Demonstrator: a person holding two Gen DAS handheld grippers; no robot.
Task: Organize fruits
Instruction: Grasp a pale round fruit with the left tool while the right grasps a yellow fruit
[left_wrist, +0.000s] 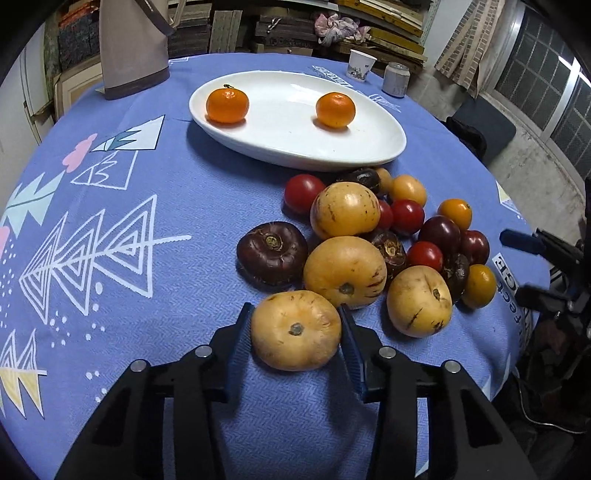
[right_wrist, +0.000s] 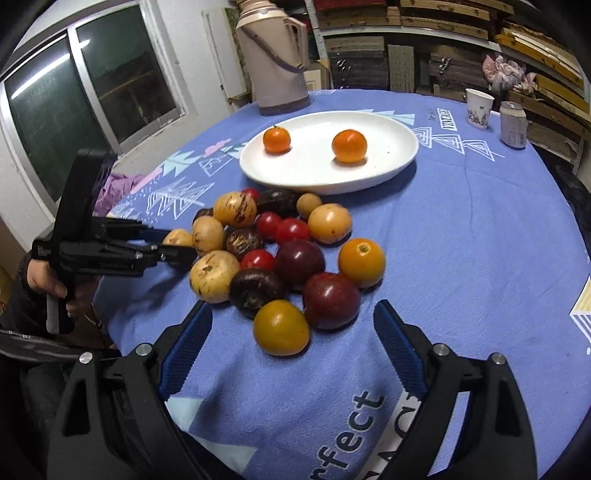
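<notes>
Printed in white on the blue woven cloth over the round desk: "rfect" near the right claw, the rest cut off; a small dark label near the plate, too small to read; also line-drawn triangles and pastel tree shapes. Smooth, glossy white oval plate at the far side, holding two dimpled orange mandarins, well apart. Just in front of the plate, a heap of round fruit: tan ones with dark streaks, shiny red ones, dark purple ones, yellow-orange ones. Left claw, black with ribbed blue pads, closed against both sides of the nearest tan fruit, resting on the cloth at the heap's near edge. Right claw spread wide, gripping nothing, a yellow-orange fruit lying between its fingers, untouched. Behind: beige flask, patterned paper cup, grey can.
</notes>
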